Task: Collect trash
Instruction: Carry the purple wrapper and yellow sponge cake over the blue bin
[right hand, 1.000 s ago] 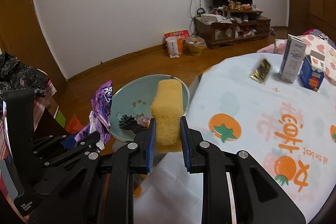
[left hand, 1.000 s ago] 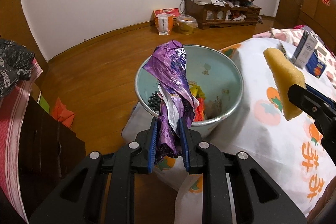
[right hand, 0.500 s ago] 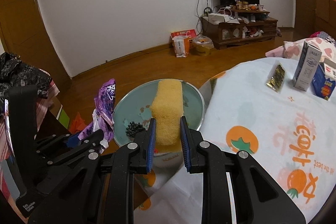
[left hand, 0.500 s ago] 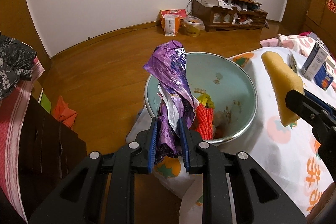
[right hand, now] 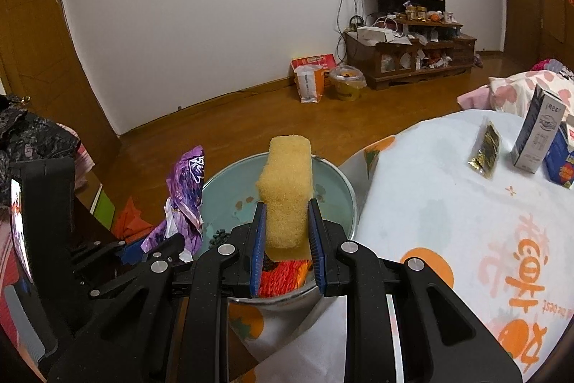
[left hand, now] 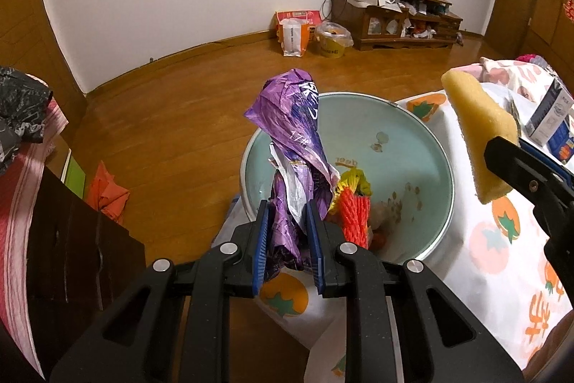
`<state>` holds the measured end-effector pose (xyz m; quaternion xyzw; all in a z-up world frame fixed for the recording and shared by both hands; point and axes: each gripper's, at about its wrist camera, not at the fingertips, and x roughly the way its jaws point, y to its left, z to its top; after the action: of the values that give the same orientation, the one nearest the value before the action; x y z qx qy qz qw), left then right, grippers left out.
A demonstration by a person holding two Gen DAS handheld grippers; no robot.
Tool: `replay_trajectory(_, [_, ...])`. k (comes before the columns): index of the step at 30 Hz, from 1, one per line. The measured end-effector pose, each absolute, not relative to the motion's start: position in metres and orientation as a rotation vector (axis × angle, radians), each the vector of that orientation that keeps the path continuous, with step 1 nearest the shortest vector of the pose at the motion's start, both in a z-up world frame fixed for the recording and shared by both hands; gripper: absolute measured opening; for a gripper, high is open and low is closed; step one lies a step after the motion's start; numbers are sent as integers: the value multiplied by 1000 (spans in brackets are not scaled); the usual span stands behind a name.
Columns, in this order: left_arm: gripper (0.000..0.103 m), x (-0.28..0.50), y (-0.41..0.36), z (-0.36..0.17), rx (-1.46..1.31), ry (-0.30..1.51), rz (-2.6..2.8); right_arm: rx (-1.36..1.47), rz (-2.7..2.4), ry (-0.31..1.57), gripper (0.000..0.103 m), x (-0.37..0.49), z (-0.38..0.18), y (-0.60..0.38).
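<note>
A pale green basin [left hand: 405, 131] [right hand: 229, 189] sits at the table's edge, with red netting [left hand: 355, 214], yellow scraps and dark bits inside. My left gripper [left hand: 287, 221] is shut on a crumpled purple wrapper [left hand: 294, 121] that stands up over the basin's near rim. My right gripper [right hand: 287, 221] is shut on a yellow sponge [right hand: 287, 192], held upright above the basin. The sponge [left hand: 477, 131] and the right gripper's black finger also show at the right of the left wrist view. The purple wrapper [right hand: 186, 182] shows to the left in the right wrist view.
The table carries a white cloth [right hand: 448, 203] printed with orange fruit. On it stand a white carton [right hand: 538, 131], a blue carton [right hand: 563, 160] and a gold packet [right hand: 484, 149]. Dark furniture [left hand: 71, 239] stands at the left. Bags [left hand: 294, 34] and a cluttered low cabinet [left hand: 394, 17] line the far wall.
Both grippers have moved nearer the basin, which now looks larger and lies more under them. The wrapper and the sponge stay gripped.
</note>
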<state>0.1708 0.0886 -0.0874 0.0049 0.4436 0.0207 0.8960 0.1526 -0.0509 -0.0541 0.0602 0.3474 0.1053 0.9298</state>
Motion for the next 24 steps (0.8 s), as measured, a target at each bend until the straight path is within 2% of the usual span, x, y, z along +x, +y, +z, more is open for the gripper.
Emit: replay_trajectory(24, [20, 216, 82, -121, 29, 1003, 38, 87, 175, 821, 23, 216, -100, -46])
